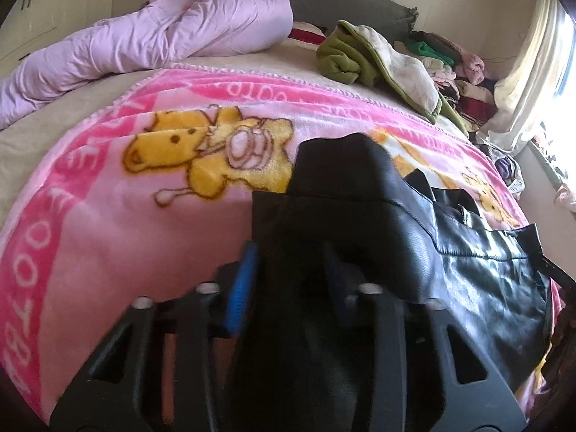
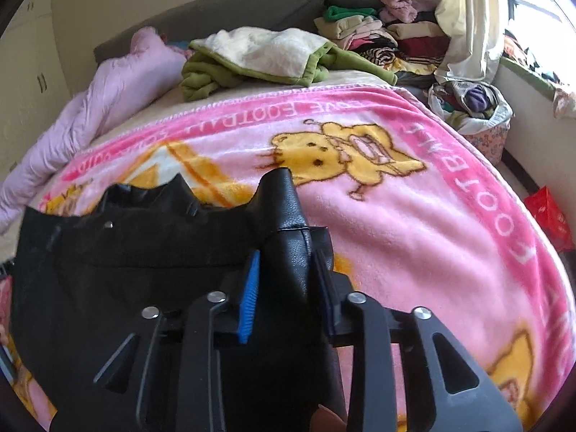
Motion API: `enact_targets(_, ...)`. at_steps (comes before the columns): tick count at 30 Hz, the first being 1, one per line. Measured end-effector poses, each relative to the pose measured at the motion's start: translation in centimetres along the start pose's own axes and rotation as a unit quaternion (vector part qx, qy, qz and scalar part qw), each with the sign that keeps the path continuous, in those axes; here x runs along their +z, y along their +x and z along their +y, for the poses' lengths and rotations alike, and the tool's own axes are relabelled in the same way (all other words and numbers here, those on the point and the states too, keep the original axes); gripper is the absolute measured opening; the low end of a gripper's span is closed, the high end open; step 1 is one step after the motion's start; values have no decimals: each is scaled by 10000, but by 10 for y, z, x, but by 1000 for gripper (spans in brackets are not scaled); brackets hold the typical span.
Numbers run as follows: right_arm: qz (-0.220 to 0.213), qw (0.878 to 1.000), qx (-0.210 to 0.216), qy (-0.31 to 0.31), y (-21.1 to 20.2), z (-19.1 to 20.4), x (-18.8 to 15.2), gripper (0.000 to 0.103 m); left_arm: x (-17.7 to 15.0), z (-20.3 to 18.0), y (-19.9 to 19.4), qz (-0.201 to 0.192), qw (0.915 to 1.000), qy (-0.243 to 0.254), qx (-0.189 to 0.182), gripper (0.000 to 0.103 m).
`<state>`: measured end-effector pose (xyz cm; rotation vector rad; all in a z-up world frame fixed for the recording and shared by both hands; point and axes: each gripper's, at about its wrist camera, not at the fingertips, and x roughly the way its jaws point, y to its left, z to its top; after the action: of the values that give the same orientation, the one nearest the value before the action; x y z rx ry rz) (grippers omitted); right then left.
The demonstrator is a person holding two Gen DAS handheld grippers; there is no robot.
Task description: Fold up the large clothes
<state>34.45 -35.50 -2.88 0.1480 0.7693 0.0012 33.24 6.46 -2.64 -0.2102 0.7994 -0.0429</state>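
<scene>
Black claws (image 1: 288, 273) (image 2: 286, 288), blue pads, silver screws

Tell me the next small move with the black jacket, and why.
Probably carry both held corners forward and lay them flat. The left hand-held gripper and right hand-held gripper each pinch a corner of the black leather jacket, raised and bunched over the pink blanket.

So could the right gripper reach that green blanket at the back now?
Probably not yet. The right gripper is clamped on the black leather jacket, and the green blanket lies well beyond, across the pink blanket.
</scene>
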Motion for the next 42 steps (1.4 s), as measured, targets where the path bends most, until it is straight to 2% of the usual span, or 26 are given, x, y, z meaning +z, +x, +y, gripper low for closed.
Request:
enact_targets(2, -90, 9999, 74, 99, -3, -3, -2, 19, -1, -1, -1, -2, 9997, 99, 201, 6)
enact_targets(4, -172, 9996, 129, 167, -7, -4, -2, 16, -1, 0, -5, -50, 9996, 134, 255, 4)
enact_targets(8, -354, 9985, 282, 293, -17, -5, 1, 14, 4, 2, -21, -305, 9991, 112, 269, 2)
enact_targets(13, -618, 9961, 516, 363, -38, -3, 7, 12, 11, -17, -48, -670, 9961, 487, 313, 1)
enact_targets(17, -805, 9916, 835, 579, -52, -5, 19, 11, 23, -24, -62, -894, 9952, 327, 234, 1)
enact_targets(21, -915, 9886, 900, 793, -53, -9, 29, 11, 31, -23, -52, -926, 9948, 0, 426, 0)
enact_targets(26, -610, 9909, 540, 1072, -24, -18, 28, 11, 35, -15, -20, -765, 9946, -224, 667, 0)
enact_targets(29, -341, 9904, 251, 1314, 1, -22, 15, 11, 29, -4, 3, -464, 9951, -342, 809, 0)
enact_targets(31, -234, 9938, -84, 1086, 11, -14, 7, 11, 25, 0, 12, -365, 9921, -262, 1167, 0)
enact_targets(35, -271, 9962, -528, 631, 13, 4, 1, 14, 21, 13, 16, -224, 9944, -429, 943, 0)
enact_targets(38, -271, 9960, -613, 584, 11, 5, 1, 17, 21, 8, 8, -283, 9956, -292, 848, 0)
enact_targets(40, -280, 9959, -636, 582, 8, 3, 2, 25, 21, 3, 4, -255, 9968, -271, 713, 0)
enact_targets(42, -293, 9962, -578, 583, 3, 2, 2, 29, 22, -4, -1, -294, 9971, -179, 675, 6)
